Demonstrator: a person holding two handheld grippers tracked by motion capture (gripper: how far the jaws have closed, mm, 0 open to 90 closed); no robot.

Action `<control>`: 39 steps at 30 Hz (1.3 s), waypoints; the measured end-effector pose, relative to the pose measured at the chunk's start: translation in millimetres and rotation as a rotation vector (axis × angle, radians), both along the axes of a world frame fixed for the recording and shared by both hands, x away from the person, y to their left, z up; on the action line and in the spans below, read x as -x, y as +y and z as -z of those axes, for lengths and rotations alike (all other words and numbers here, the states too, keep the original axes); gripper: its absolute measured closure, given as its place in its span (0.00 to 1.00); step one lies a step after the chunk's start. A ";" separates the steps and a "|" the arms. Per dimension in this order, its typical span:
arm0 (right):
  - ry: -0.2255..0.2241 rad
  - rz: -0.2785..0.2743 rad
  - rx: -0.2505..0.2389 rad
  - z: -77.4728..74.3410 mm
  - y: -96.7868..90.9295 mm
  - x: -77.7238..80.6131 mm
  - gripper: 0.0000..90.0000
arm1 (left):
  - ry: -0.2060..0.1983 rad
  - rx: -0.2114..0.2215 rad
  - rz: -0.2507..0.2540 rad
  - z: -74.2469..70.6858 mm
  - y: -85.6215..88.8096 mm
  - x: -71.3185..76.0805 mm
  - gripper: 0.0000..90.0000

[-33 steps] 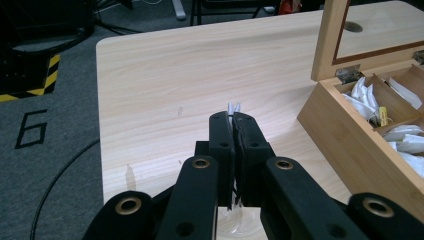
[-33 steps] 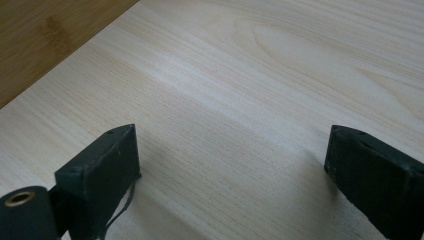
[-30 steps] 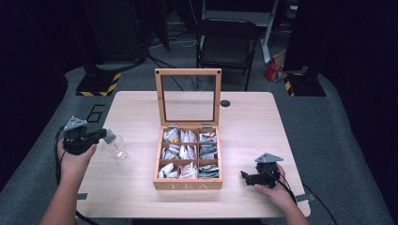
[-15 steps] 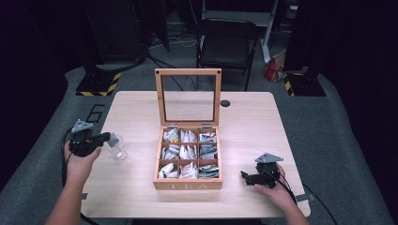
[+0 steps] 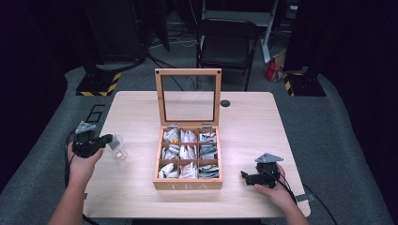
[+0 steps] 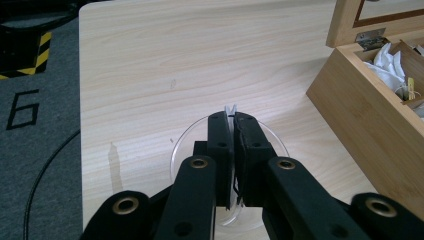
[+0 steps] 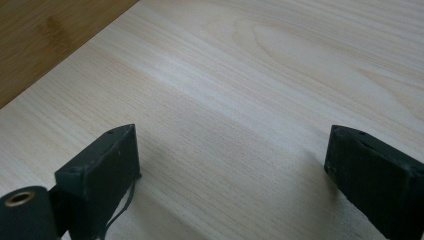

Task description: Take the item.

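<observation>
Left gripper (image 5: 109,138) held at the left edge of the desk (image 5: 141,108), directly over a clear glass cup (image 5: 118,149) that stands well apart from the open wooden tea box (image 5: 187,185). In the left gripper view, fingers (image 6: 220,145) seen all but together above the cup's rim (image 6: 176,150), with a white sliver (image 6: 230,108) nipped between the tips. Possibly the edge of a tea sachet or its tag; too little showing to say which.

Compared with a second ago:
- Left hand shifted only slightly, and kept over the cup.
- Left fingers just eased a trifle apart, sliver still between them.
- Right gripper (image 5: 244,177) unmoved, resting on the desk just right of the box's front corner.
- Right fingers (image 7: 100,165) set wide with nothing between them, bare wood below.
- Box lid upright as before, sachets (image 5: 187,152) undisturbed in the compartments.

Judged to be the start of a release into the cup: position already right, grip beginning to slacken. Drop not yet made; further opening needed before the item can fall clear. Some risk of the paper clinging to one pad. Right gripper well placed for the next pick from the box.
</observation>
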State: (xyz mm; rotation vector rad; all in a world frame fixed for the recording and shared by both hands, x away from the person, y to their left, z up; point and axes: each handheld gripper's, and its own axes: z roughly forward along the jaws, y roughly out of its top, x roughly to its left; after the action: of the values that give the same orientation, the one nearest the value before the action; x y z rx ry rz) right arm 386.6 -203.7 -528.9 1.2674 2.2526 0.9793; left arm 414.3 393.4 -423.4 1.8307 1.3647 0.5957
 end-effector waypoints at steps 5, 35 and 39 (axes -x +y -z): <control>0.000 0.001 0.000 0.0 0.0 0.0 0.07 | 0.004 0.002 -0.002 0.6 0.5 -0.1 0.91; 0.000 0.000 0.000 0.0 0.0 0.0 0.07 | -0.054 0.056 0.031 -24.7 -9.7 3.3 0.51; 0.000 0.001 0.000 0.0 0.1 0.0 0.07 | -0.056 0.053 0.043 -28.4 -13.8 5.4 0.51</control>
State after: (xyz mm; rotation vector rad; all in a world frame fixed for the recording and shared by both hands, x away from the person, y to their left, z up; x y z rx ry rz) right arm 386.6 -203.7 -528.9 1.2682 2.2522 0.9795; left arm 408.9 379.6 -395.1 1.7833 1.2897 0.5784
